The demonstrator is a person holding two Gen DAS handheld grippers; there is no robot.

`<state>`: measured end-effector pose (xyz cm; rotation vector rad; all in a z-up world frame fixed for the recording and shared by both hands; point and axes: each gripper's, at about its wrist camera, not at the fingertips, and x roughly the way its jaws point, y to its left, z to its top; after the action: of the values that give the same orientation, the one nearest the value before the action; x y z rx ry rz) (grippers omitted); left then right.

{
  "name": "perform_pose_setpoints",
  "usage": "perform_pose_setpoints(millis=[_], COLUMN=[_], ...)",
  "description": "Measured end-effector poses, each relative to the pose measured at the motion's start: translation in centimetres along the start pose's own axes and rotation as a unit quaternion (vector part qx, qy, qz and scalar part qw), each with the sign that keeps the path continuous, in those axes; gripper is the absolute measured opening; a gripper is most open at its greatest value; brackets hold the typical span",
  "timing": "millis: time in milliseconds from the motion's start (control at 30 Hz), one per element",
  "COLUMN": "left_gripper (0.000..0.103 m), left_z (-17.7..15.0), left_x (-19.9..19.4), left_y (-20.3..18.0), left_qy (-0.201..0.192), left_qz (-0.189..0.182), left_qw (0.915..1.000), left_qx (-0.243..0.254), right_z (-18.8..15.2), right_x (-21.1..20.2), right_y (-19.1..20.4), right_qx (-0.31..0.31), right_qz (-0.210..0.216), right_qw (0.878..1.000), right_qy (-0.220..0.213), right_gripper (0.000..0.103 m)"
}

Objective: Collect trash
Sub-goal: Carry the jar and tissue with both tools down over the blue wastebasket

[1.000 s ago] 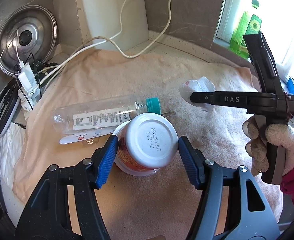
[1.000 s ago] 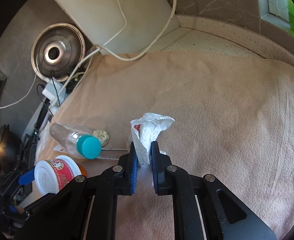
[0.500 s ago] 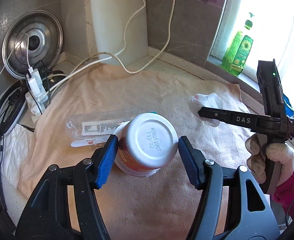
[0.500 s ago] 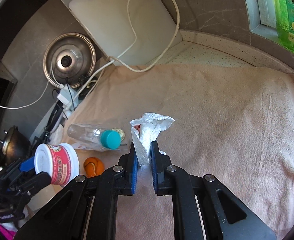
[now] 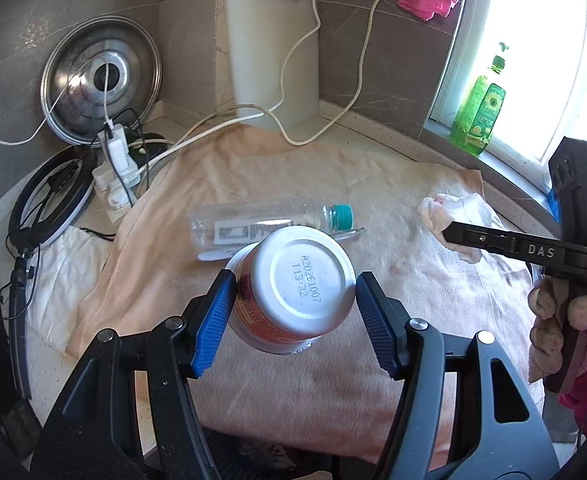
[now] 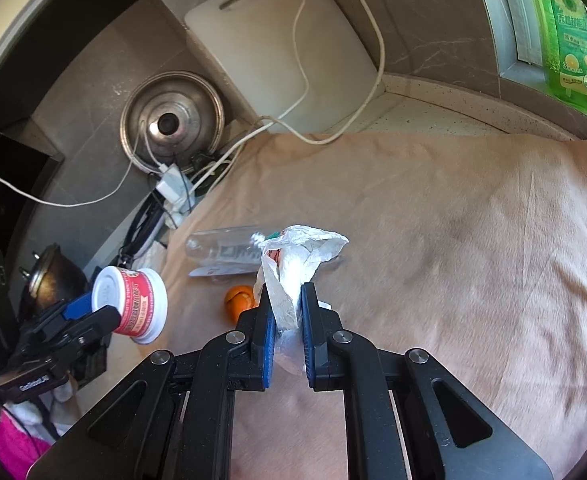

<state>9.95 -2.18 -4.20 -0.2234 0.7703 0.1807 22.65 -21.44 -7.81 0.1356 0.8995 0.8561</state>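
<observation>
Item 1. My left gripper (image 5: 293, 304) is clenched on a white plastic tub with a red printed label (image 5: 291, 292), gripped across its sides with the stamped base turned toward the camera. I hold it tipped and clear of the peach-coloured towel (image 5: 277, 384) so it can go straight to a bin; in the right wrist view the tub (image 6: 131, 304) hangs off the towel's left edge.

Item 2. My right gripper (image 6: 287, 340) is clamped on a crumpled white tissue wad (image 6: 297, 256), pinched low so the loose top flares above the blue pads (image 6: 270, 332). In the left wrist view it sits near the towel's right edge (image 5: 453, 220). Whether it rests on the cloth or is lifted I cannot tell for sure.

Item 3. Uncollected: a clear plastic bottle with a teal cap (image 5: 265, 222), lying on its side mid-towel, cap toward the right edge. A flat white strip with a red mark (image 6: 217, 270) lies just in front of it.

Item 4. Uncollected: a small orange round piece, possibly peel (image 6: 239, 298), on the towel between the bottle and my right gripper.

Item 5. Not trash, I judge: white cutting board (image 5: 269, 52) propped at the back wall, steel pot lid (image 5: 101, 80) leaning in the left corner, green dish-soap bottle (image 5: 479, 108) on the sill.

Status: both hands loaded; no bin is visible.
</observation>
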Motion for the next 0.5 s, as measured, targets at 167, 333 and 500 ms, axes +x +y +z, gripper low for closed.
perform_pose_setpoints(millis=[167, 333, 500], left_gripper=[0.064, 0.064, 0.064], left_z=[-2.0, -4.5, -7.1], left_x=[-1.5, -3.0, -3.8], left_y=[1.3, 2.7, 4.3], left_qy=[0.004, 0.014, 0.030], left_qz=[-0.004, -0.008, -0.010], left_qw=[1.0000, 0.9999, 0.9994], left_qx=[-0.003, -0.005, -0.012], right_z=[-2.1, -4.7, -7.7], right_x=[-0.7, -1.2, -1.4], right_y=[2.4, 5.0, 7.7], right_qx=[-0.009, -0.011, -0.020], right_qz=[-0.002, 0.001, -0.001], right_qw=[1.000, 1.000, 1.000], right_qy=[0.001, 0.007, 0.018], right_gripper=[0.010, 0.010, 0.010])
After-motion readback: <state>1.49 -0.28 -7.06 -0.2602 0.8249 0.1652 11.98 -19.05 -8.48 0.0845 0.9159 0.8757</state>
